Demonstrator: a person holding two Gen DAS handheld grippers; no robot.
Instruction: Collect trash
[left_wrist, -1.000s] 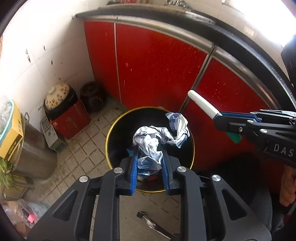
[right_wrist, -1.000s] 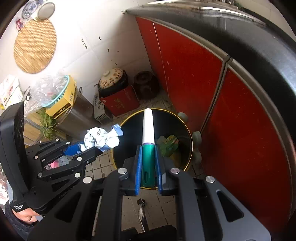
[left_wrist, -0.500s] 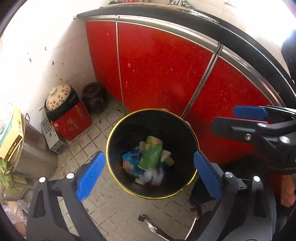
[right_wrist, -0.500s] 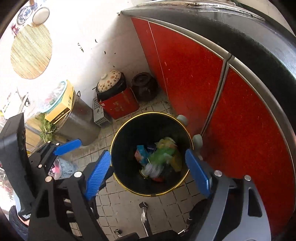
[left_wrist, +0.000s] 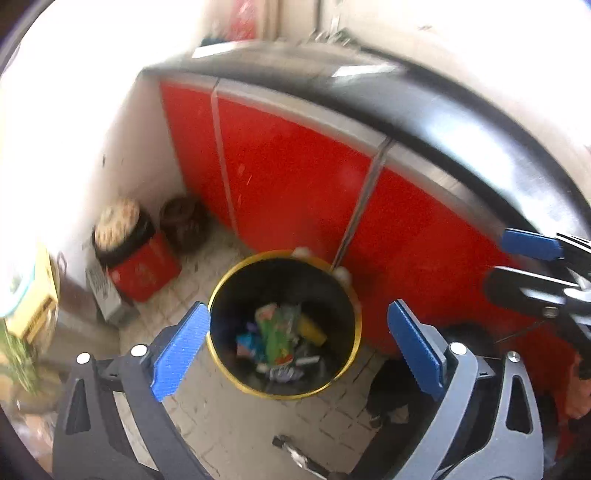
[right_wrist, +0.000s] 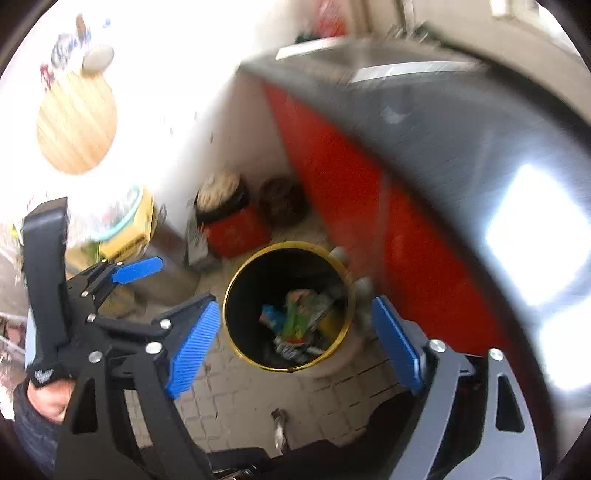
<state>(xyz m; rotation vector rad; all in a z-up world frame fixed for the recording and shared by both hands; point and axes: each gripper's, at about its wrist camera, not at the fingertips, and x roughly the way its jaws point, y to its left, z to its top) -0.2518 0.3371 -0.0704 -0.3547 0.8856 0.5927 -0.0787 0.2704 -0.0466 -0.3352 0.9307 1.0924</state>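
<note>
Both the left gripper (left_wrist: 295, 345) and right gripper (right_wrist: 295, 345) have just been opening, now wide and empty, their paper and tube dropped into the bin (left_wrist: 284, 393) below.

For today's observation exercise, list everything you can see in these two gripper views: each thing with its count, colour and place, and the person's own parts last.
Bin: one, black with a gold rim, on the tiled floor beside the red cabinet.
Trash: a mixed pile, green, blue, yellow and white, inside the bin.
Cabinet doors: two or more, red, under a dark counter.
Red box: one, on the floor by the wall, a pot with a patterned lid on it.
Brown jar: one, in the corner.
Yellow box: one, at the left.
Round woven mat: one, tan, on the wall.
Left gripper: black, blue pads, open, empty.
Right gripper: black, blue pads, open, empty.
Hand: one, on the left gripper's handle.
</note>
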